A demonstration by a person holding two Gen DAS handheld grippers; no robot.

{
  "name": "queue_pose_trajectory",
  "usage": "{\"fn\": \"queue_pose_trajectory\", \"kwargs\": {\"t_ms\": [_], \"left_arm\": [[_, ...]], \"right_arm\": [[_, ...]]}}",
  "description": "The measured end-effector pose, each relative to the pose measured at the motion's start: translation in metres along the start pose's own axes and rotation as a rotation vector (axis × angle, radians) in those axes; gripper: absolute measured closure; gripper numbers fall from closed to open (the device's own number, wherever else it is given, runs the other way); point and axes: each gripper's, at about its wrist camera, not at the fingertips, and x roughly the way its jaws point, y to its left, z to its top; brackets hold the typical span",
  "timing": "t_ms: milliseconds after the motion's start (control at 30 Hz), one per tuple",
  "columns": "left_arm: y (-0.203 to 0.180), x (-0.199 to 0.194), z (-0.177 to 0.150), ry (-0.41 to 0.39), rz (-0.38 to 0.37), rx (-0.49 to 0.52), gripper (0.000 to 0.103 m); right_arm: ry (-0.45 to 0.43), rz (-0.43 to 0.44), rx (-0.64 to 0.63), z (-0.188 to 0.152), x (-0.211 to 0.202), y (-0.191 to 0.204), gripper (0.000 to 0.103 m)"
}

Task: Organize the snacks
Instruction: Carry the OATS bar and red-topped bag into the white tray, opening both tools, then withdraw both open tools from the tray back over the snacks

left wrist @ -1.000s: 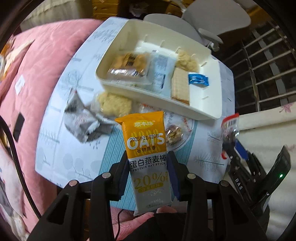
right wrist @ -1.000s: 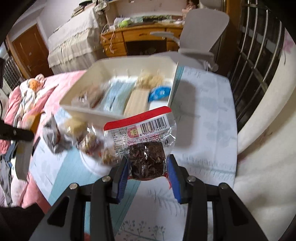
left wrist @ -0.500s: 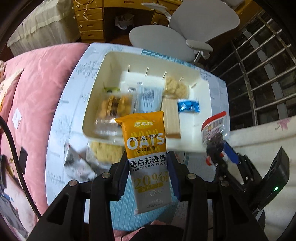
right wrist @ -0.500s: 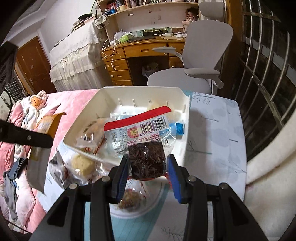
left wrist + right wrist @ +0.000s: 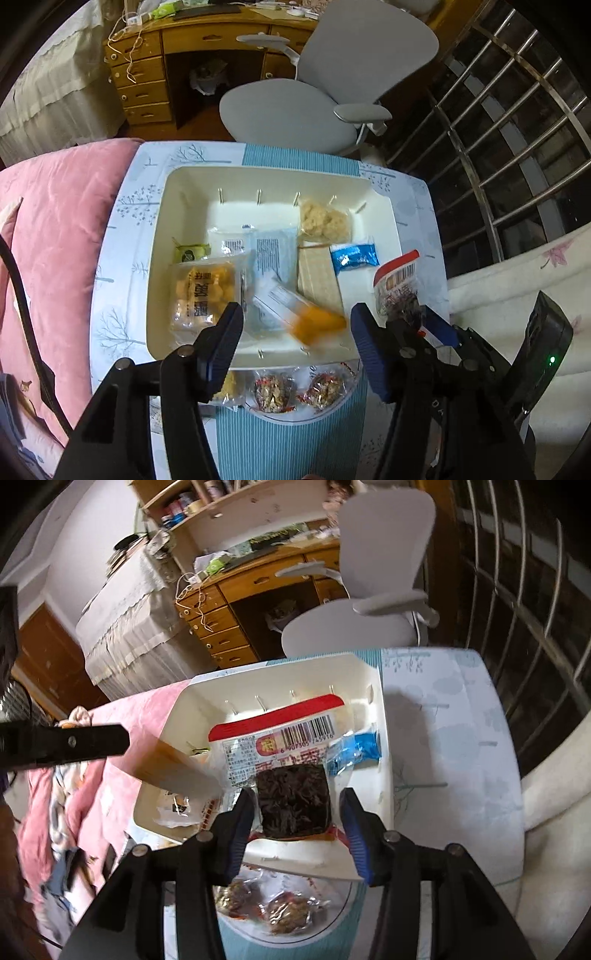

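My left gripper [image 5: 295, 314] hangs over the near side of the cream tray [image 5: 159, 266] with its jaws opening and nothing gripped. The orange oat bar [image 5: 314, 321] is a blur below them, dropping onto the packets in the tray; the right wrist view shows it as a blurred oat bar [image 5: 173, 771]. My right gripper [image 5: 295, 801] holds a red-topped packet of dark snack [image 5: 291, 797] upright over the tray's [image 5: 384, 775] right end. Its jaws are opening, and the packet still stands between the pads. The same right gripper [image 5: 413, 321] appears at the tray's right edge.
The tray holds several packets: a yellow pastry pack [image 5: 203, 291], a pale blue pack [image 5: 275, 254], a wafer [image 5: 317, 277], a blue sweet [image 5: 354, 254]. A plate [image 5: 347, 402] with wrapped nut snacks [image 5: 273, 391] lies in front. Pink quilt [image 5: 55, 221] left, grey chair [image 5: 295, 110] behind.
Both grippers moved over the tray. The left jaws parted and the oat bar left them, falling into the tray. The right jaws widened slightly around the dark snack packet.
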Motion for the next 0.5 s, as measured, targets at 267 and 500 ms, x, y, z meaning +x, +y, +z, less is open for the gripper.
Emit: {"fn": "queue_pose_trajectory", "kwargs": {"t_ms": [267,500], "left_arm": [[0.002,-0.011,-0.024,-0.008,-0.016,-0.015,0.042],[0.005,-0.023,-0.057,-0.007,-0.025,-0.055,0.040]], "right_arm": [[0.026,0.014,0.014,-0.008,-0.004,-0.001,0.046],[0.012,0.027,-0.013,-0.016,-0.022,0.003,0.041]]}}
